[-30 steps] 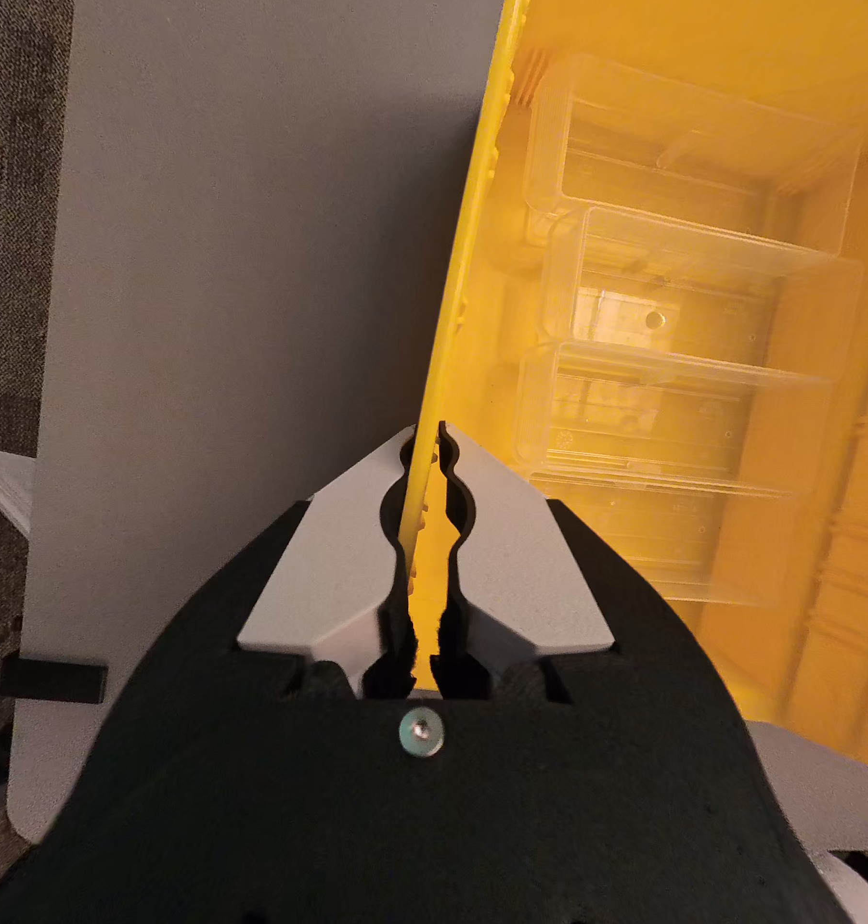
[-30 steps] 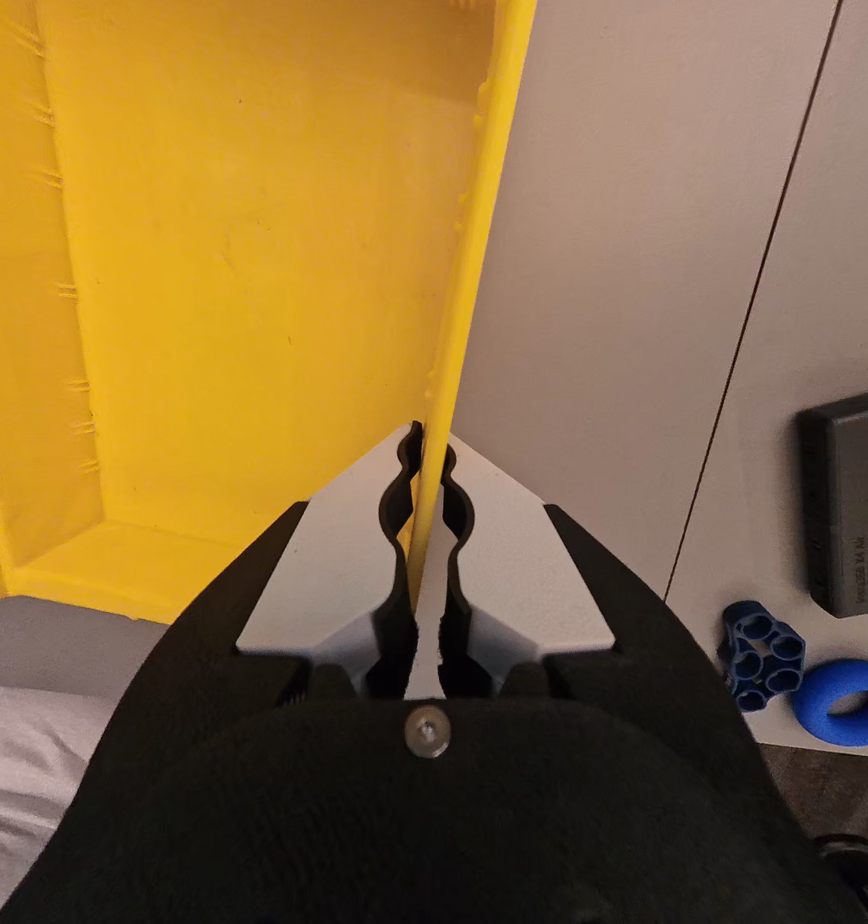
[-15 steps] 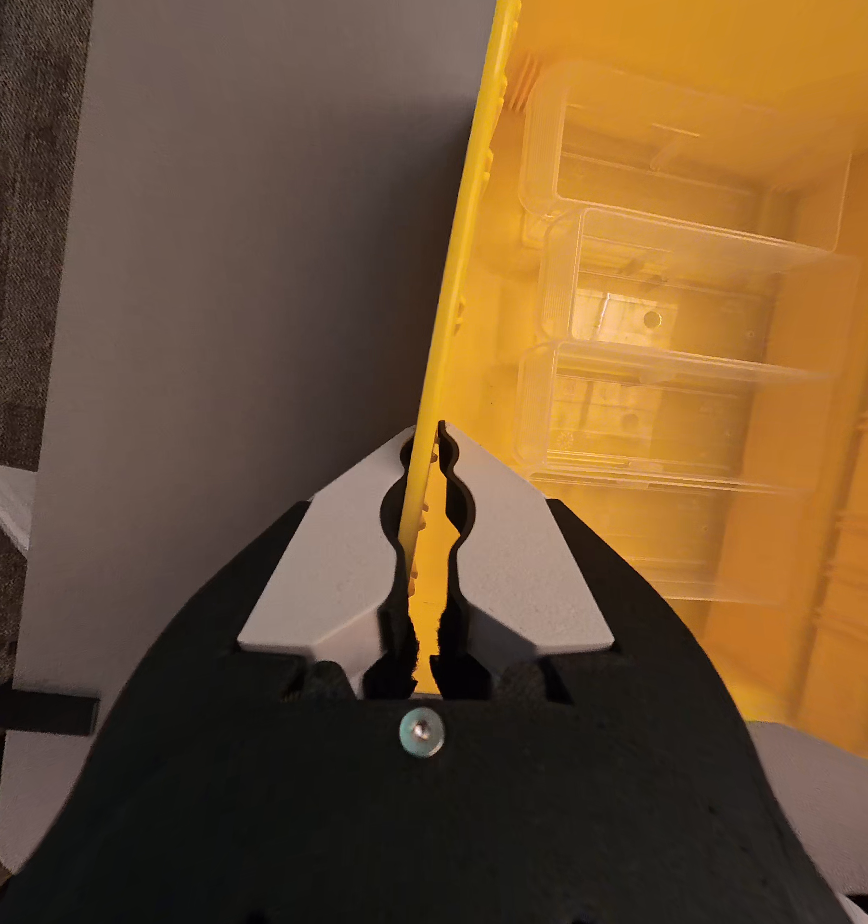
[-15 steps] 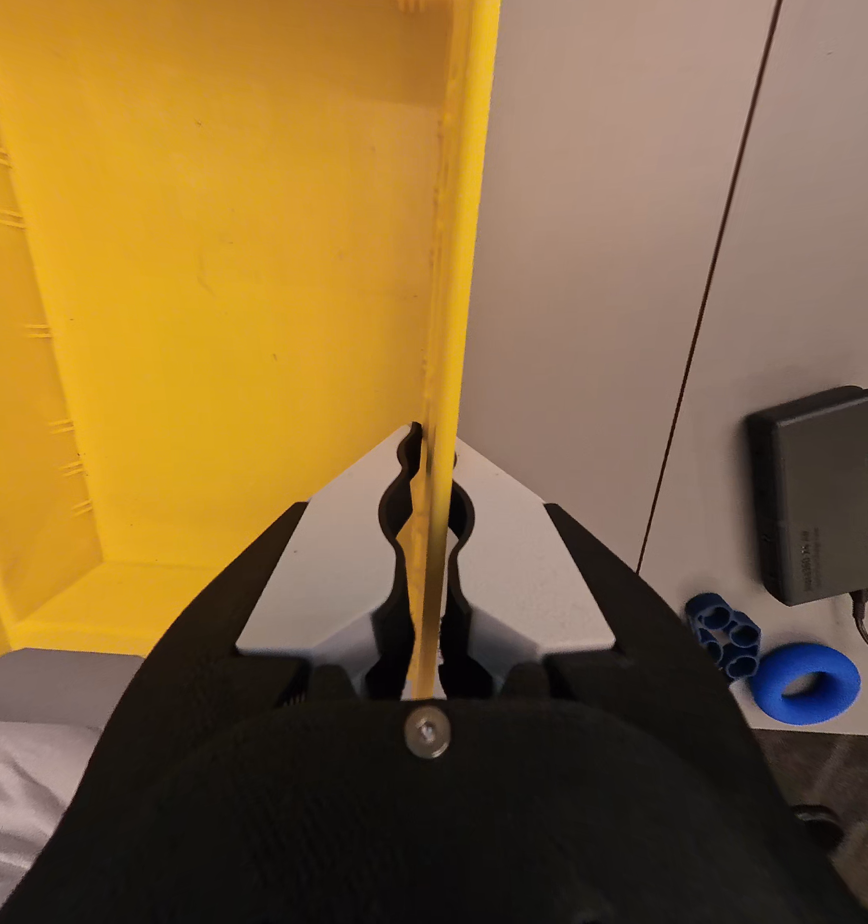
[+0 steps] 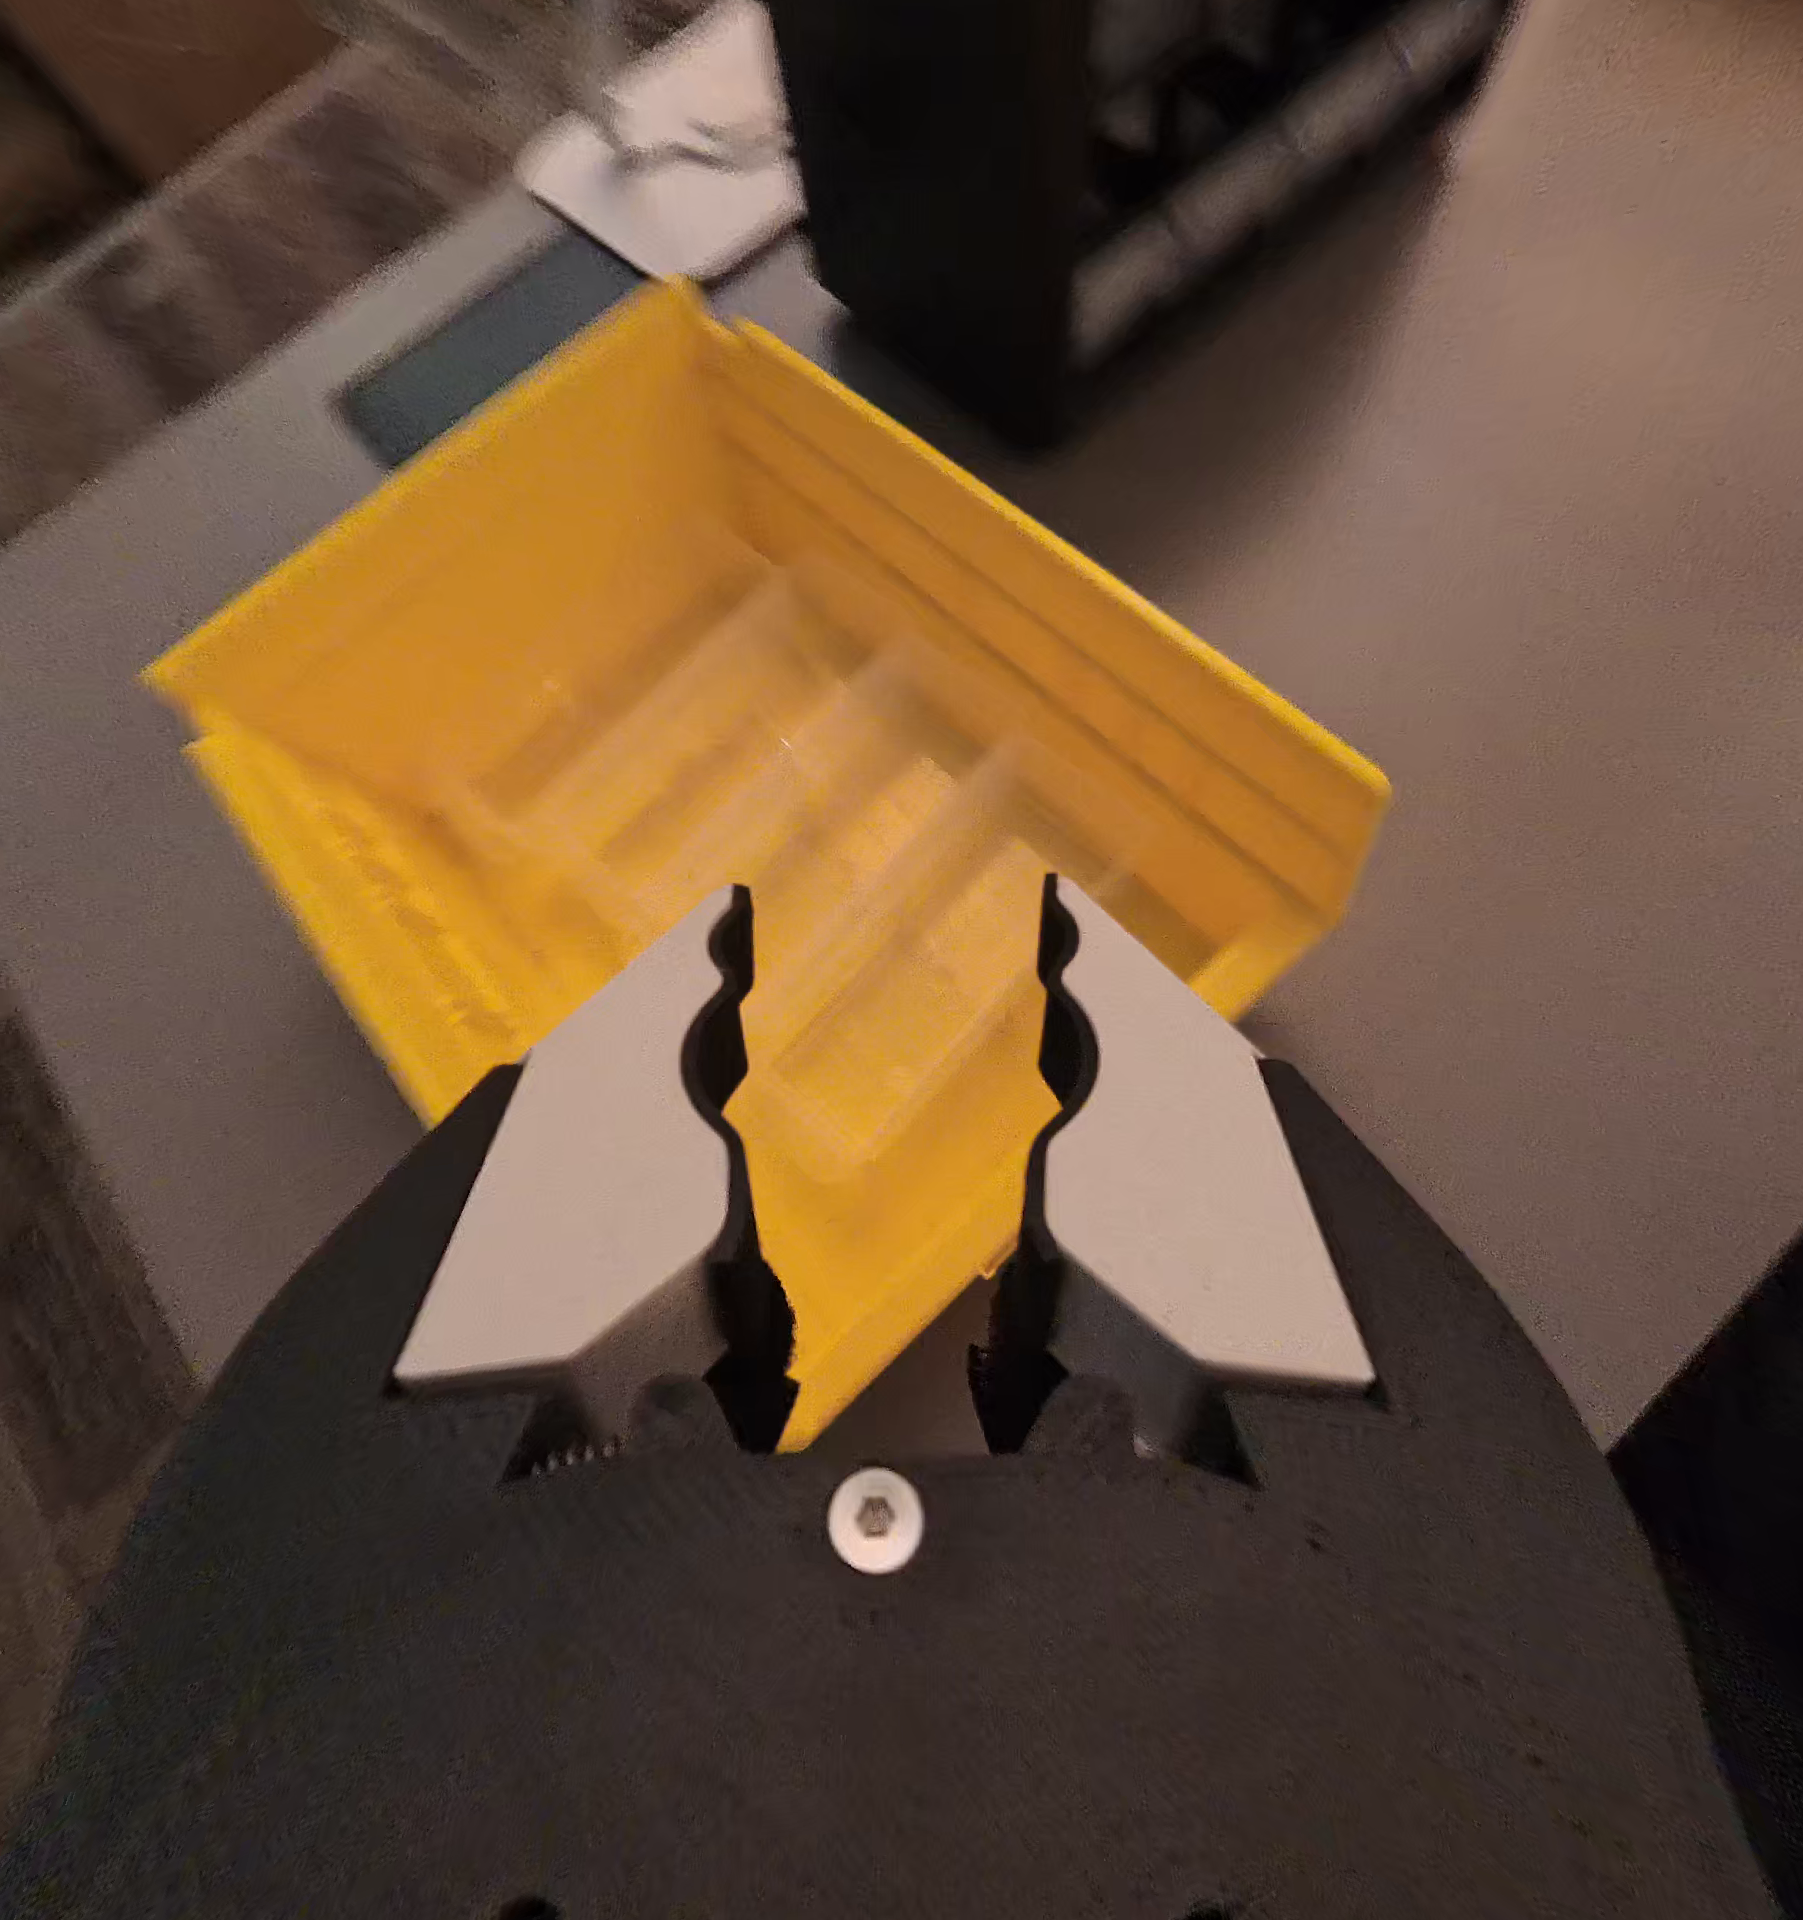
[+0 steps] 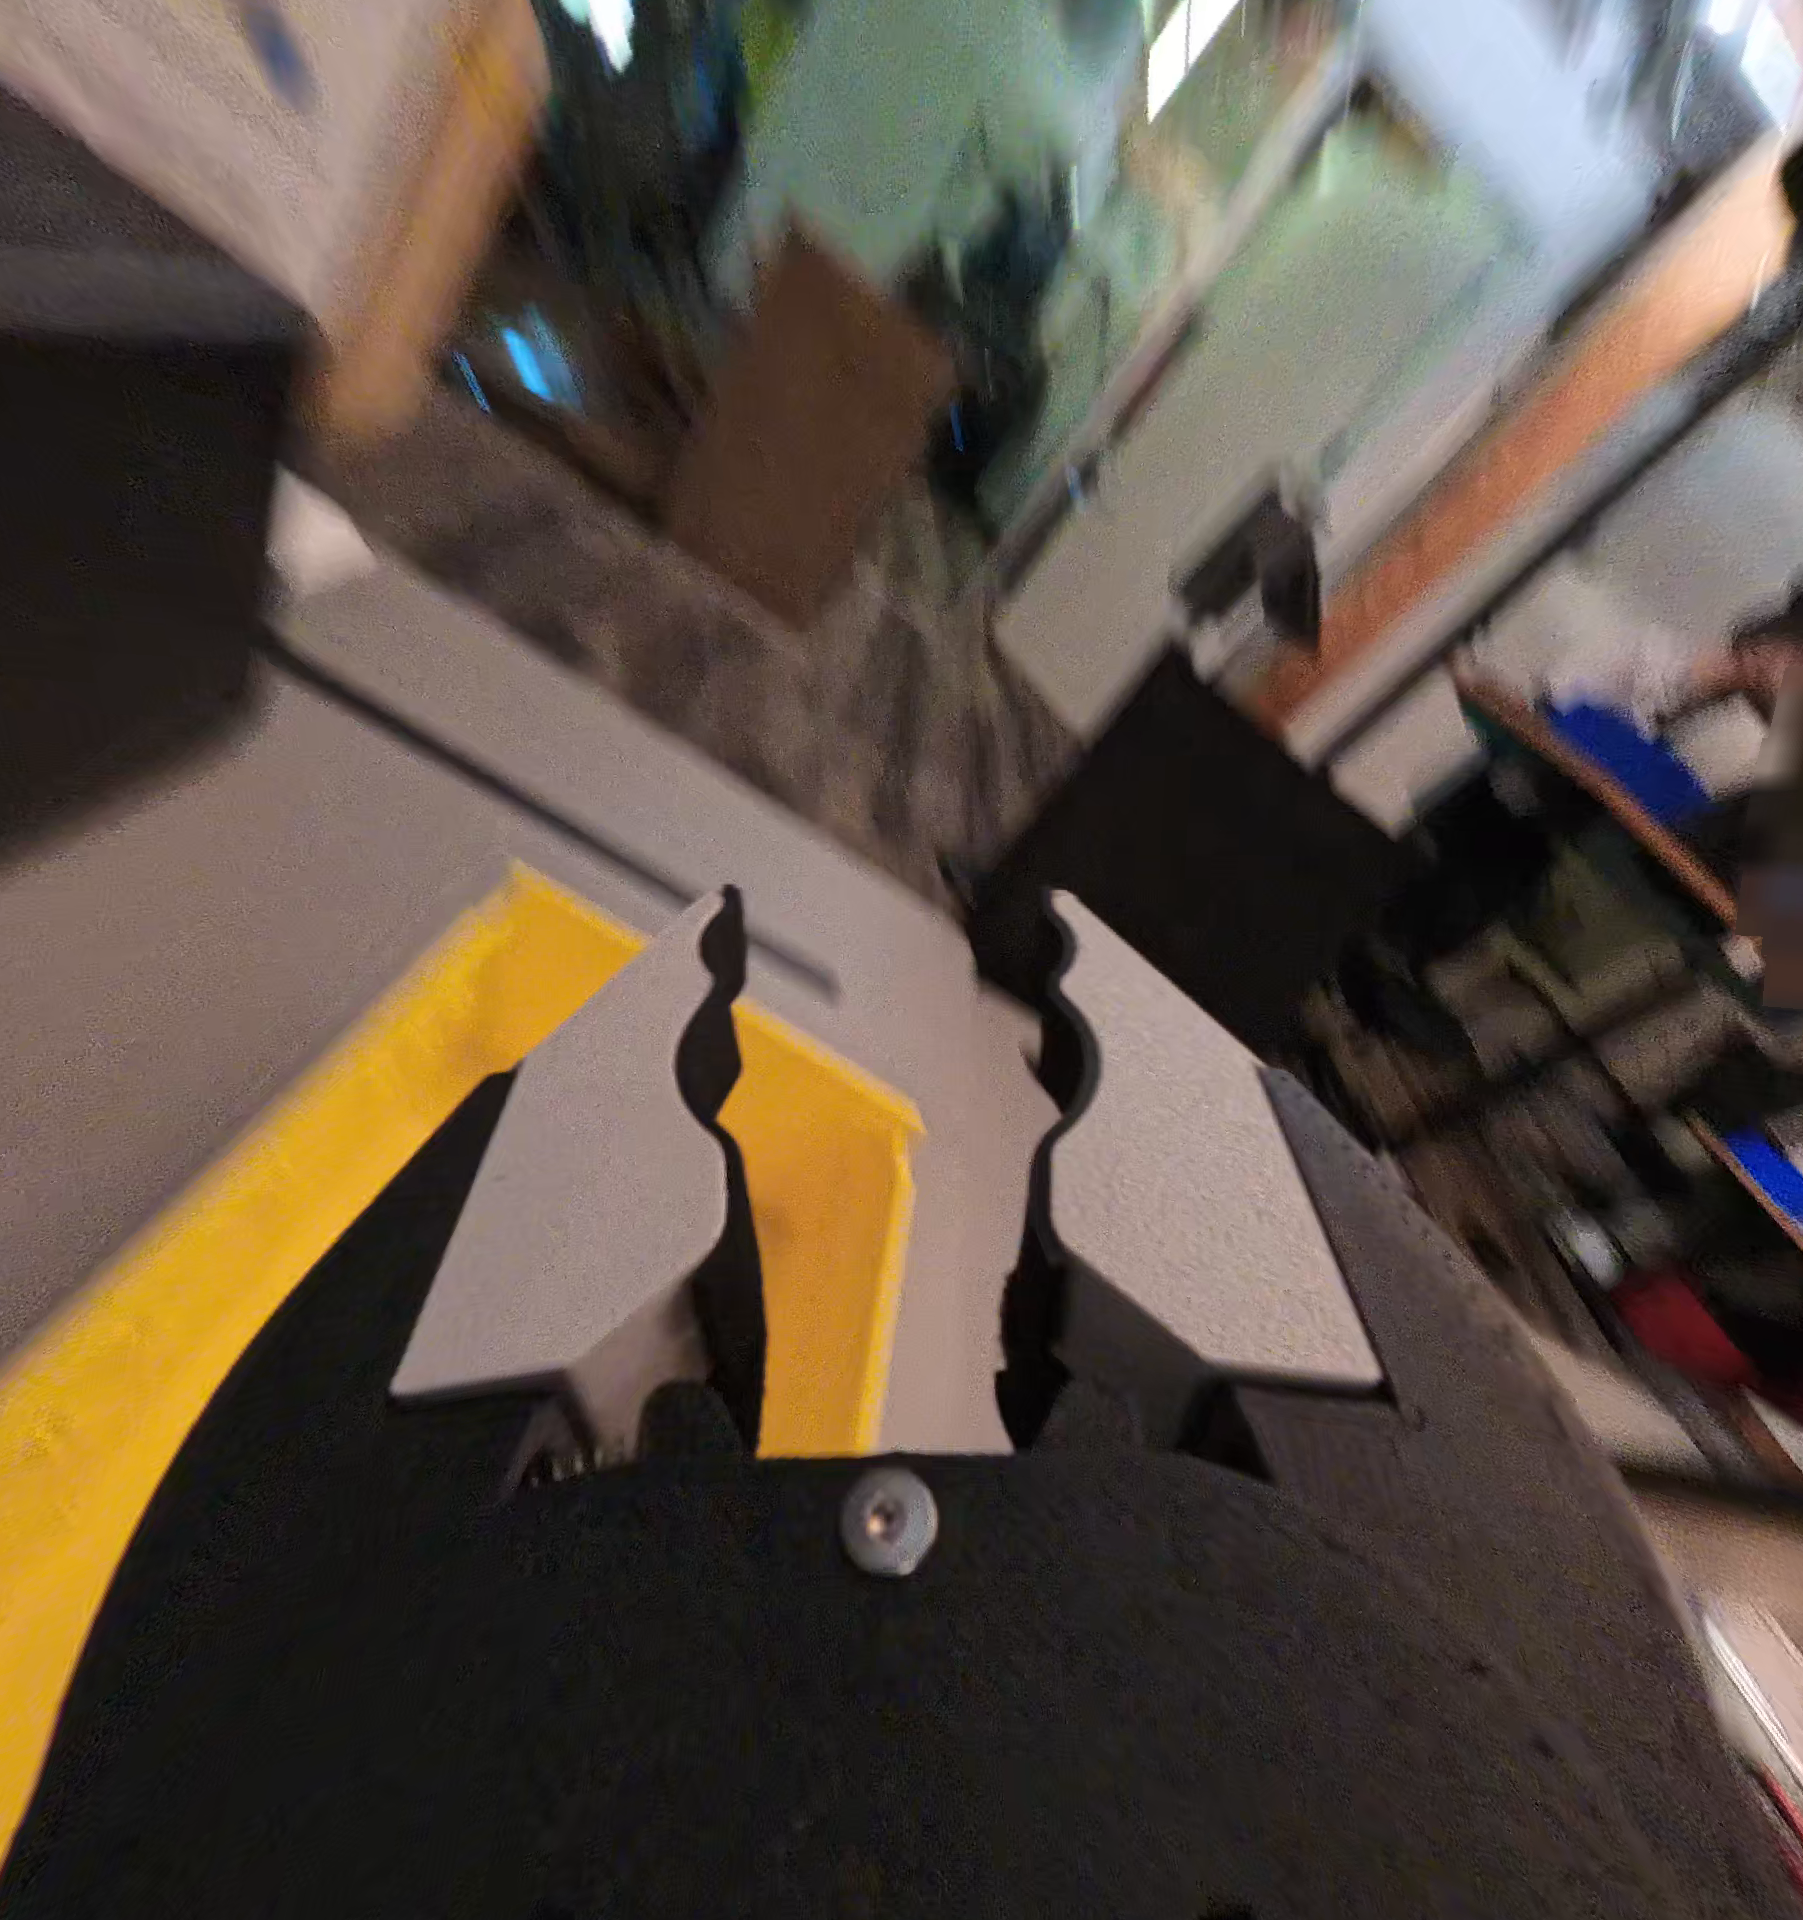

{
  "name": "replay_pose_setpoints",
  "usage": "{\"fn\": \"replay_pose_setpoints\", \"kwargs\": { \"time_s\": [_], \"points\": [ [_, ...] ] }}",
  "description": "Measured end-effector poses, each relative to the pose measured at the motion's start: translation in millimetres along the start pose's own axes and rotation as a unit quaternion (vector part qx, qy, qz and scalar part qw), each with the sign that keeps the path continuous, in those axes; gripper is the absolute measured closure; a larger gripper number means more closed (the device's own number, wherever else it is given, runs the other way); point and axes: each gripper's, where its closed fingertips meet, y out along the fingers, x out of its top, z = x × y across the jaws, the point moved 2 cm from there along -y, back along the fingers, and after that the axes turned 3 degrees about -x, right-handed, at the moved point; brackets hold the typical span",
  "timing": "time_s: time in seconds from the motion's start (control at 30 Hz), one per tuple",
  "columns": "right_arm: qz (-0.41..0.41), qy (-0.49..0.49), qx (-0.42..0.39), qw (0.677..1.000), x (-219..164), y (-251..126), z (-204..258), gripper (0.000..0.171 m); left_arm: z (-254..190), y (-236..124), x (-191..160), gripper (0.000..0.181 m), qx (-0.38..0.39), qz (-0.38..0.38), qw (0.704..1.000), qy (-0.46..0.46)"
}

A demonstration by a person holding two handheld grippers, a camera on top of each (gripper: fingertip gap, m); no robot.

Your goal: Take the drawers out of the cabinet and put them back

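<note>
The yellow drawer lies on the grey table, turned corner-on toward me. Several clear plastic bins sit inside it. My left gripper is open above the drawer's near corner and holds nothing. In the right wrist view my right gripper is open and empty, with the drawer's yellow wall below and to the left of it. The black cabinet stands behind the drawer, blurred.
The table's right edge drops off near the left gripper. Carpet floor lies to the left. The right wrist view is blurred by motion and shows a dark box at the left and cluttered shelves at the right.
Both grippers have opened and let go of the drawer's side walls. Both have pulled back and up from the drawer, which now rests on the table.
</note>
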Motion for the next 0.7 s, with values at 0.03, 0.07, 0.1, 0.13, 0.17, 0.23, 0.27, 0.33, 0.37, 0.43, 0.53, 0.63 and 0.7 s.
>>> {"fn": "replay_pose_setpoints", "kwargs": {
  "time_s": [0.03, 0.07, 0.1, 0.13, 0.17, 0.23, 0.27, 0.33, 0.37, 0.43, 0.53, 0.63, 0.7],
  "points": [
    [-0.055, 0.018, 0.029, 0.998, 27.0, -2.9, 15.7, 0.113, -6.1, 10.0, -3.4, 0.128, -0.021, 0.018, 0.999, 0.022],
    [-0.092, 0.044, 0.064, 0.993, 49.7, -5.3, 32.8, 0.111, -12.5, 19.2, -7.8, 0.13, -0.048, 0.039, 0.998, 0.032],
    [-0.118, 0.065, 0.096, 0.986, 68.6, -6.8, 49.8, 0.106, -19.3, 26.4, -13.7, 0.134, -0.082, 0.065, 0.994, 0.034],
    [-0.141, 0.077, 0.125, 0.979, 85.7, -8.4, 67.5, 0.104, -22.7, 32.3, -19.7, 0.144, -0.105, 0.092, 0.99, 0.035],
    [-0.163, 0.083, 0.149, 0.972, 100.7, -10.0, 85.1, 0.104, -20.3, 37.9, -23.4, 0.145, -0.107, 0.109, 0.987, 0.042],
    [-0.204, 0.083, 0.182, 0.958, 126.3, -13.1, 118.3, 0.103, -16.5, 48.2, -28.3, 0.144, -0.107, 0.125, 0.984, 0.061],
    [-0.23, 0.083, 0.209, 0.947, 139.2, -17.3, 136.5, 0.103, -19.5, 52.5, -34.0, 0.147, -0.124, 0.143, 0.98, 0.061],
    [-0.284, 0.108, 0.272, 0.913, 165.8, -30.6, 168.1, 0.103, -21.6, 60.2, -49.3, 0.147, -0.139, 0.191, 0.97, 0.062],
    [-0.308, 0.123, 0.299, 0.895, 179.1, -37.8, 179.6, 0.104, -21.8, 63.4, -56.4, 0.147, -0.141, 0.212, 0.965, 0.067],
    [-0.343, 0.142, 0.335, 0.866, 203.0, -49.5, 195.7, 0.104, -20.7, 68.9, -66.5, 0.149, -0.136, 0.242, 0.957, 0.079],
    [-0.362, 0.139, 0.351, 0.852, 225.5, -51.9, 211.1, 0.104, -16.8, 74.8, -77.5, 0.155, -0.124, 0.28, 0.947, 0.097],
    [-0.381, 0.12, 0.35, 0.847, 233.1, -46.4, 216.9, 0.104, -15.1, 79.0, -83.4, 0.173, -0.123, 0.31, 0.937, 0.104],
    [-0.391, 0.135, 0.351, 0.84, 231.4, -38.0, 213.0, 0.106, -14.0, 76.9, -82.1, 0.176, -0.119, 0.322, 0.933, 0.107]
  ]
}}
